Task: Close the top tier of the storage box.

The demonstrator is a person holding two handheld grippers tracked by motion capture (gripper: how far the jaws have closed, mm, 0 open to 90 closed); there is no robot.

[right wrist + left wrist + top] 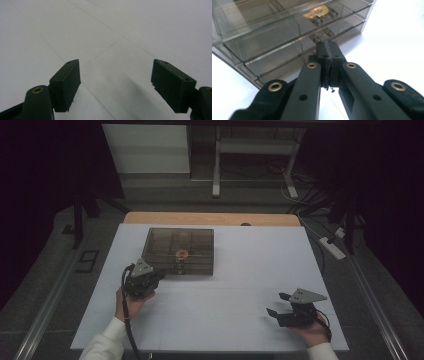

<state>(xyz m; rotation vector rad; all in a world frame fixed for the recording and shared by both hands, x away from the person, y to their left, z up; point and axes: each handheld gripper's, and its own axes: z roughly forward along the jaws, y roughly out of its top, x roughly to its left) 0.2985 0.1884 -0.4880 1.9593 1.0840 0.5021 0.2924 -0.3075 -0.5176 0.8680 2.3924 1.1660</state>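
A person is working two handheld grippers over a white table [225, 320]. The left gripper [155, 276] is sitting with its jaws pressed tight together and nothing between them, its tips just in front of the near wall of a smoky clear compartment box [178, 251], close to the small latches [319, 21] at the box's front; whether the tips are touching the box cannot be told. The box is lying flat toward the far left of the table, lid down. The right gripper [278, 305] is resting well apart at the near right, jaws spread wide over bare tabletop, holding nothing.
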